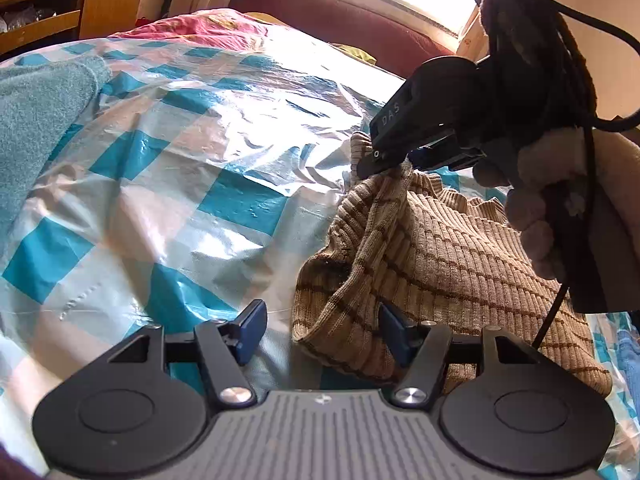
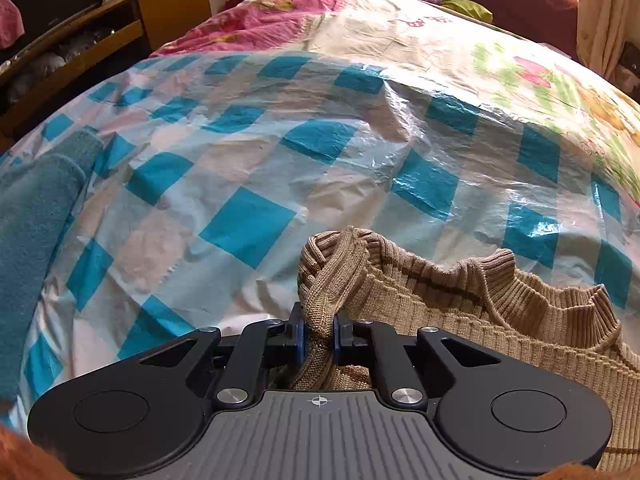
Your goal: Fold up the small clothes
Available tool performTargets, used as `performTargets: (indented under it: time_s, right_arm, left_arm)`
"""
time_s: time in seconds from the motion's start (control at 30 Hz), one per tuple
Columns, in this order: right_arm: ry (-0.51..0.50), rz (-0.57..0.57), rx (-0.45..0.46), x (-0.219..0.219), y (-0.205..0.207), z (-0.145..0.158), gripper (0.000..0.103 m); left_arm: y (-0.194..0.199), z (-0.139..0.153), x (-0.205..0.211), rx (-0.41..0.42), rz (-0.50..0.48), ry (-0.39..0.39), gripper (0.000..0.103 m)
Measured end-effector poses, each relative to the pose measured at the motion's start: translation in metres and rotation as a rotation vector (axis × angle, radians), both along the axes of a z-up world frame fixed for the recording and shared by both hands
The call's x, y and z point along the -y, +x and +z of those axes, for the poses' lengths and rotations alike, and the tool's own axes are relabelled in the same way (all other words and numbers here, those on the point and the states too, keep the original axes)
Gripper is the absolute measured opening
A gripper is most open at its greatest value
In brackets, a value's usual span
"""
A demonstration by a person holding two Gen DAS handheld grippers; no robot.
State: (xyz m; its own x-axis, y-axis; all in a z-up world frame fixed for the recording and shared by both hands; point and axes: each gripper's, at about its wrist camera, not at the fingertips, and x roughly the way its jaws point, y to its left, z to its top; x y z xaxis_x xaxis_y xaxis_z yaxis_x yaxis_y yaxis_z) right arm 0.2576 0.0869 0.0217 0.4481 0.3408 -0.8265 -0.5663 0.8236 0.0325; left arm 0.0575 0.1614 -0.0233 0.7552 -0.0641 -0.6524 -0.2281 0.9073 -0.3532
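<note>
A tan ribbed sweater with thin brown stripes [image 1: 448, 256] lies bunched on the blue-and-white checked plastic sheet [image 1: 168, 168] over the bed. My right gripper [image 1: 384, 160] is shut on a fold of the sweater's upper edge and holds it lifted; in the right wrist view the blue pads pinch the fabric [image 2: 318, 332] and the ribbed collar [image 2: 520, 280] shows to the right. My left gripper [image 1: 320, 332] is open, its blue pads either side of the sweater's lower left edge, with nothing gripped.
A folded teal towel [image 1: 36, 120] lies at the left on the sheet. A pink quilt [image 2: 272, 16] and a maroon headboard [image 1: 340, 12] are at the far end. A wooden shelf unit [image 2: 120, 28] stands beyond the bed at left.
</note>
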Motion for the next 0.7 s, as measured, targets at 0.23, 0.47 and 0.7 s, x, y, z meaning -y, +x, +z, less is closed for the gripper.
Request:
performTargets:
  time_s: [0.23, 0.47, 0.7]
  right_arm:
    - [0.073, -0.012, -0.001, 0.027, 0.001, 0.015, 0.011]
    - [0.132, -0.034, -0.011, 0.054, 0.003, 0.029, 0.011]
    - [0.207, -0.071, -0.003, 0.104, 0.007, 0.050, 0.011]
  left_arm:
    - [0.011, -0.006, 0.016, -0.006, -0.005, 0.044, 0.083]
    - [0.019, 0.001, 0.025, 0.029, -0.032, 0.003, 0.034]
    - [0.015, 0.051, 0.072, 0.176, -0.164, 0.022, 0.023]
